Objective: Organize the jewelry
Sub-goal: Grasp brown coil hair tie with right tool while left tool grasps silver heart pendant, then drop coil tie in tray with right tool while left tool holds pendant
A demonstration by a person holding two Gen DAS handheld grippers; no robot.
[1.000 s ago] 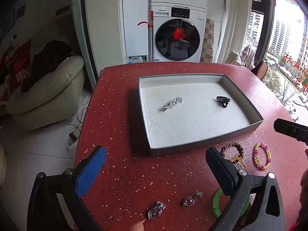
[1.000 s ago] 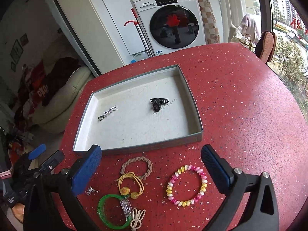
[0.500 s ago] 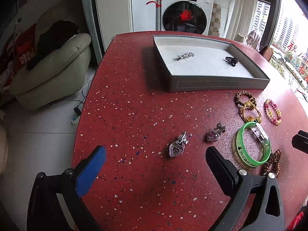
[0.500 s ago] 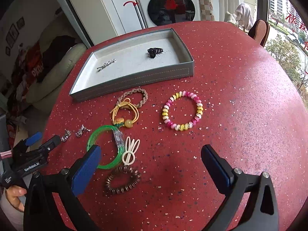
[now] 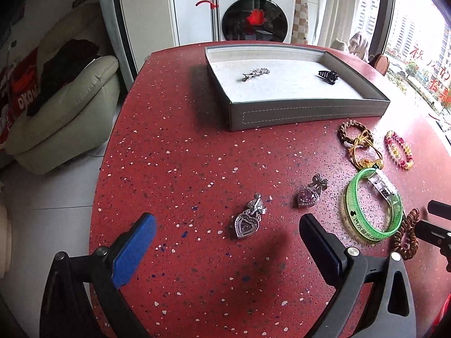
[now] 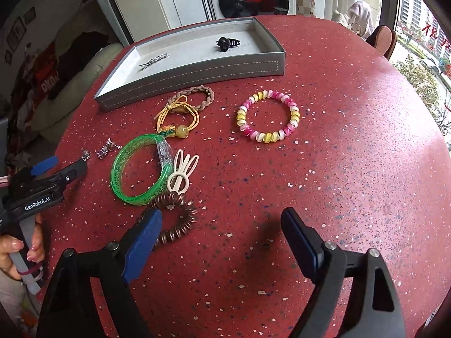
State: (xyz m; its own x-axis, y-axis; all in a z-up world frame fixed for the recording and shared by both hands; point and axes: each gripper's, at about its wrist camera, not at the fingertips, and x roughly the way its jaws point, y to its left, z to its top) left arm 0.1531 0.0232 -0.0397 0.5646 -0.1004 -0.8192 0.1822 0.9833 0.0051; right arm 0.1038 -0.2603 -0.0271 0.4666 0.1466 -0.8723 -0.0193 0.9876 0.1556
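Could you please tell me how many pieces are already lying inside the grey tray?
2. A silver hair clip lies towards the left of the grey tray, and a black claw clip lies towards its right. The near wall could hide something small behind it.

Your left wrist camera sits low over the near left part of the red tabletop (image 5: 174,146), facing forward toward the grey tray (image 5: 307,112) and the washing machine (image 5: 253,14) behind it. Your right wrist camera looks the same way from farther right — close above the tabletop too. Both views share the tray, the green bangle (image 6: 138,169) and the bracelets beside it — and the right view catches your left hand-held gripper (image 6: 63,166).
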